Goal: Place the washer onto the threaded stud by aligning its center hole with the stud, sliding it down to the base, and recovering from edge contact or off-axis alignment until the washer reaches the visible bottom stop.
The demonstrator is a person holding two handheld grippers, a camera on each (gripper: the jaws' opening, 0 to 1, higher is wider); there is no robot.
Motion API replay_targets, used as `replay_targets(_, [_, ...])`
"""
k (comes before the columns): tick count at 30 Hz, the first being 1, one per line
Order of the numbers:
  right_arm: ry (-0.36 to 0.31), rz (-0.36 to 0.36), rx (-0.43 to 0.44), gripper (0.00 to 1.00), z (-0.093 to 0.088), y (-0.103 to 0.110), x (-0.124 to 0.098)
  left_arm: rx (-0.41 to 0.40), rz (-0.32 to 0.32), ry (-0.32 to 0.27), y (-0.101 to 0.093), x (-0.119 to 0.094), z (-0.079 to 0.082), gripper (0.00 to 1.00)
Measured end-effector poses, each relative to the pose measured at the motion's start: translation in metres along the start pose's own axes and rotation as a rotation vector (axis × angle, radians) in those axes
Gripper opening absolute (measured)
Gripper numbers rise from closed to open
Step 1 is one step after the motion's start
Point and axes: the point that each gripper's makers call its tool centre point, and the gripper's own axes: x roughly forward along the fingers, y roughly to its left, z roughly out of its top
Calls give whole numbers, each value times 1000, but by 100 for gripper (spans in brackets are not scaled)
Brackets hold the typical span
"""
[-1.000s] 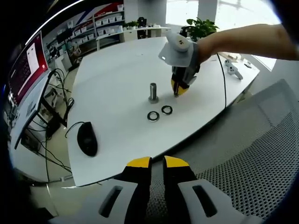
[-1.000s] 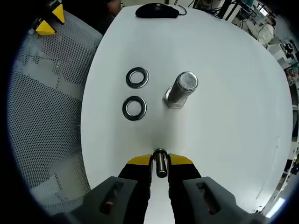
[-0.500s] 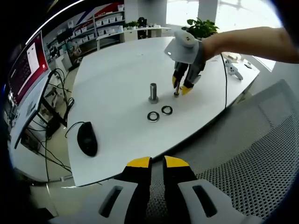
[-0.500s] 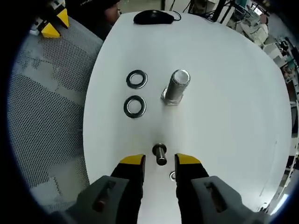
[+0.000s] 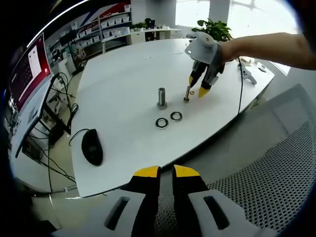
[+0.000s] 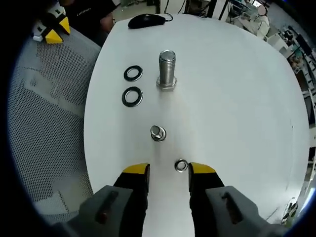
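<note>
1. Two dark washers [image 6: 132, 85] lie flat, side by side, on the white table [image 6: 237, 89], near its curved edge beside the mesh chair [image 6: 44, 118]; neither is on a stud; in the left gripper view the washers [image 5: 169, 119] sit between the large stud and the table's near edge.
2. The large threaded stud [image 6: 167, 69] stands upright on its hex base just beside the washers, further in from that edge; it shows in the left gripper view as well [image 5: 162, 98].
3. A smaller bolt [image 6: 157, 133] stands upright on the table, apart from the large stud, between it and the right gripper; a small nut [image 6: 181, 165] lies flat close to the yellow tips.
4. The right gripper [image 6: 169, 172] has its jaws spread wide, holding nothing; in the left gripper view it [image 5: 198, 87] hovers above the small bolt [image 5: 187, 94], held by a person's arm [image 5: 266, 44].
5. The left gripper [image 5: 166, 173] hangs off the table over the chair, jaws narrow and nearly touching, nothing between them.
6. A black mouse [image 5: 92, 146] rests near the table's edge, well apart from the studs.
</note>
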Motion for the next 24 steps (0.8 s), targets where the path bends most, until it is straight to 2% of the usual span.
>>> replay_targets(5, [-4,21,49,31,-4,-4,4,-2,2,-1,0,0,0,7])
replay_targets(9, [1,10,48,31,-8,-10,7,-3,3,-1,0,0,0,7])
replay_targets(17, [-34,37,141,27,-4,-14,12,-6,4,-1,0,0,0,7])
replay_targets(24, [-17,17,129,22,-6,-17,13,-8,5,1,0,0,0,7])
